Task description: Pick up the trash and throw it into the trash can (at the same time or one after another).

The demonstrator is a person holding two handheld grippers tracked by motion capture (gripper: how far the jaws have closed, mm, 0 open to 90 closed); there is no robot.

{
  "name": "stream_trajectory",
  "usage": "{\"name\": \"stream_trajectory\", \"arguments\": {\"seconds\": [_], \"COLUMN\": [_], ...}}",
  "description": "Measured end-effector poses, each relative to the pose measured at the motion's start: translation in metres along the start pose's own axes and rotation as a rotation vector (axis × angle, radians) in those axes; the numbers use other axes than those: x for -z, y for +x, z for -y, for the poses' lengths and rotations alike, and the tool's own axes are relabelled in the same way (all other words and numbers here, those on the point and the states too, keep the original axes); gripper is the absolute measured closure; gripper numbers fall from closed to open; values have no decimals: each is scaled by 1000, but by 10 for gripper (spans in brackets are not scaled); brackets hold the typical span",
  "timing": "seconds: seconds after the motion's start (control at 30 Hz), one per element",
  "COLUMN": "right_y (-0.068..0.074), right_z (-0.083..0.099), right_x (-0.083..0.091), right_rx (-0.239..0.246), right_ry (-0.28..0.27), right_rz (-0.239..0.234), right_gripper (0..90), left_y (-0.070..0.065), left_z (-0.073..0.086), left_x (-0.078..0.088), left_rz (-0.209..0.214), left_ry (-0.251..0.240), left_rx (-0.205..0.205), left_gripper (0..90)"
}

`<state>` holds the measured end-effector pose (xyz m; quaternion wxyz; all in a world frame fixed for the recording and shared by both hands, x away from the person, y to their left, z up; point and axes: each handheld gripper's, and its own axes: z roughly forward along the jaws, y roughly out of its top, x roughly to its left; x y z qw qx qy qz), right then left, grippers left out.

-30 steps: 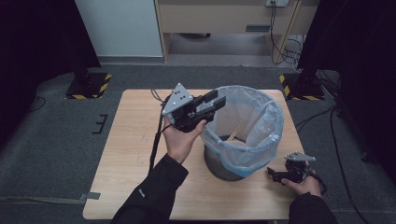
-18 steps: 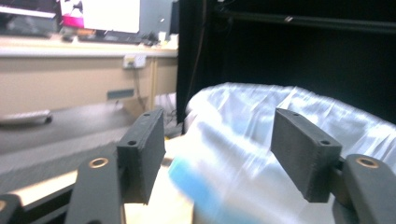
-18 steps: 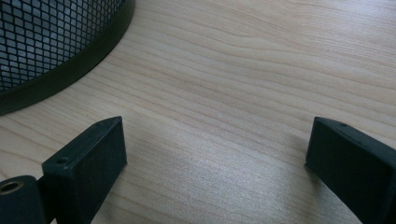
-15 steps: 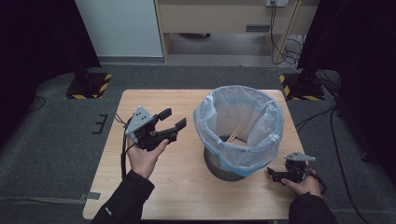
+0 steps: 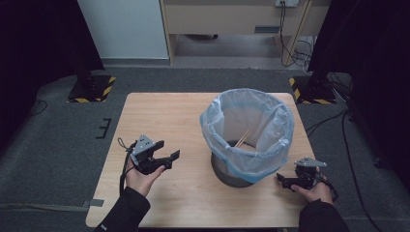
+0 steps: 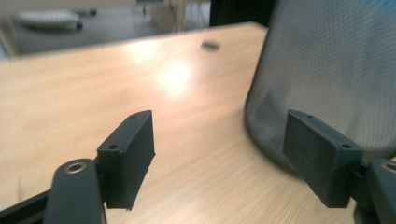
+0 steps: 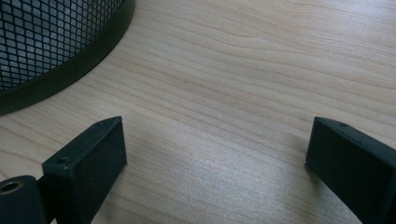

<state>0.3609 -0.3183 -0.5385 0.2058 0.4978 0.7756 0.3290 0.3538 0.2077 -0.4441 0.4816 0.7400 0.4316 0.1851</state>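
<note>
A dark mesh bin (image 5: 232, 171) lined with a pale blue plastic bag (image 5: 251, 121) stands right of centre on the wooden table (image 5: 164, 116). A thin wooden stick (image 5: 243, 137) leans inside it. My left gripper (image 5: 167, 150) is held low over the table's front left, open and empty, with its jaws pointing toward the bin. In the left gripper view the open gripper (image 6: 219, 140) faces the bin's mesh wall (image 6: 327, 60). My right gripper (image 5: 284, 181) rests at the front right beside the bin's base, open and empty. The right gripper view shows the open gripper (image 7: 215, 144) over bare wood, with the bin's base (image 7: 56, 51) at the upper left.
A small dark spot (image 6: 211, 45) lies on the table beyond the bin in the left gripper view. Grey carpet surrounds the table. Black stands with yellow-striped feet (image 5: 92, 89) sit at the far corners, and cables (image 5: 338, 121) run on the right.
My left gripper has left the bin's rim and dropped down and to the left, toward the table's front left. It stays open. The right gripper has not moved.
</note>
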Motion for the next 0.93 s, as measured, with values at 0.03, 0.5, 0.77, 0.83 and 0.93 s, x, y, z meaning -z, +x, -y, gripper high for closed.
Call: {"name": "stream_trajectory", "arguments": {"seconds": [0.03, 0.5, 0.77, 0.83, 0.93], "right_y": [0, 0, 0, 0, 0], "right_z": [0, 0, 0, 0, 0], "right_x": [0, 0, 0, 0, 0], "right_rx": [0, 0, 1, 0, -5], "right_ry": [0, 0, 0, 1, 3], "right_rz": [-1, 0, -1, 0, 4], "right_gripper": [53, 52, 51, 47, 40], "left_y": [3, 63, 73, 74, 76], "left_z": [5, 55, 66, 67, 69], "left_x": [-1, -1, 2, 3, 4], "left_rz": [-6, -156, -203, -212, -218], "left_ry": [18, 278, 342, 363, 367], "left_rx": [3, 38, 24, 17, 15], "left_gripper": [239, 201, 187, 179, 178]}}
